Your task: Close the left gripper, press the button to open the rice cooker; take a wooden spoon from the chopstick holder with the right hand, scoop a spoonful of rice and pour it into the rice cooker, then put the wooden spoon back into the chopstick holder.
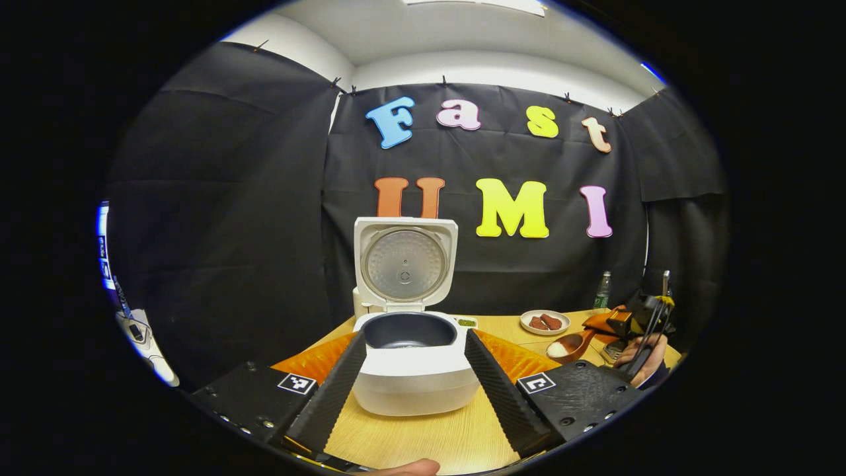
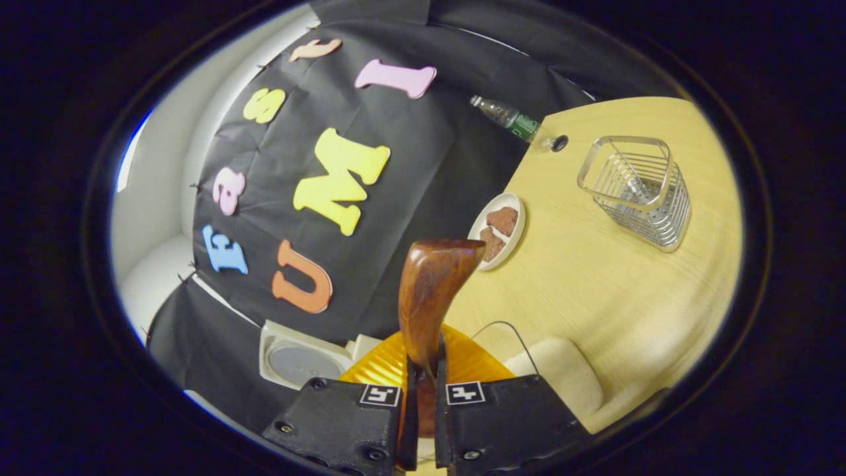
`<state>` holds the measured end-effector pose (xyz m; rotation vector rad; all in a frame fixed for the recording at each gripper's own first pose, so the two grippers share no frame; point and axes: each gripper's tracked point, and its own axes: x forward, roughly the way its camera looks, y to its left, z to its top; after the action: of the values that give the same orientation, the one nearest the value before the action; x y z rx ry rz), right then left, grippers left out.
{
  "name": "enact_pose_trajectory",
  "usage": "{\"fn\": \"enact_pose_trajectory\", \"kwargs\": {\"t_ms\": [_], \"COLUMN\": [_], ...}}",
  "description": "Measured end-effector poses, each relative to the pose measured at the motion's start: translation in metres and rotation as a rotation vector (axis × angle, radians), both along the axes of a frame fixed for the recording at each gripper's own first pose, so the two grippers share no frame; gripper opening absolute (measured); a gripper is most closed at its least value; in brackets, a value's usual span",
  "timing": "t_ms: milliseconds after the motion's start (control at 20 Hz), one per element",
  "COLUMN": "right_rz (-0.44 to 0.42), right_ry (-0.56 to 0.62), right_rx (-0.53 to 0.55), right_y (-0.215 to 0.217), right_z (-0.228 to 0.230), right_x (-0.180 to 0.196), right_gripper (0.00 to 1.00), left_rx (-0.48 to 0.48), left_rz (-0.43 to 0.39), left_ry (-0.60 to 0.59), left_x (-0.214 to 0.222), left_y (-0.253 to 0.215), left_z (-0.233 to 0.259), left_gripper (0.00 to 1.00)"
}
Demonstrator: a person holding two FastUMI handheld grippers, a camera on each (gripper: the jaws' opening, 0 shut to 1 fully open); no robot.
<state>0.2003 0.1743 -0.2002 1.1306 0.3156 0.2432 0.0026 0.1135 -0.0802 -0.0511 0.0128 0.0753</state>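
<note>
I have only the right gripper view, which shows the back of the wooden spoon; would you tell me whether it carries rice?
Observer: Yes. The left gripper view shows white rice heaped in the bowl of the wooden spoon.
Operator: Thank you. Is the cooker ready to receive it?
Observer: The rice cooker has its lid standing upright, and the dark inner pot looks empty.
Operator: And how does the left gripper stand?
Observer: The left gripper has its fingers spread wide, pointing at the cooker and holding nothing.
</note>
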Motion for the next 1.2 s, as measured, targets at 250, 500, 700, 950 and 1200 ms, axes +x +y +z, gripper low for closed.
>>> {"fn": "enact_pose_trajectory", "kwargs": {"t_ms": [250,500,700,950,1200], "right_rz": [0.055,0.07,0.109,0.16,0.202], "right_ry": [0.026,-0.043,-0.093,-0.13,-0.197], "right_rx": [0.342,0.304,0.231,0.151,-0.058], "right_y": [-0.002,0.018,0.057,0.116,0.189], "right_z": [0.039,0.083,0.114,0.148,0.162], "right_x": [-0.016,-0.008,-0.003,0.018,0.052], "right_gripper": [0.11,0.11,0.11,0.11,0.12], "left_rx": [0.0,-0.021,-0.012,-0.034,-0.044], "left_rz": [-0.009,0.0,0.014,0.033,0.057], "left_ry": [0.01,-0.005,-0.003,-0.003,0.006], "left_x": [-0.005,-0.014,-0.025,-0.045,-0.059], "left_y": [-0.002,0.002,0.012,0.024,0.034], "left_z": [-0.003,0.002,0.006,0.008,0.006], "left_gripper": [0.95,0.95,0.95,0.95,0.95]}}
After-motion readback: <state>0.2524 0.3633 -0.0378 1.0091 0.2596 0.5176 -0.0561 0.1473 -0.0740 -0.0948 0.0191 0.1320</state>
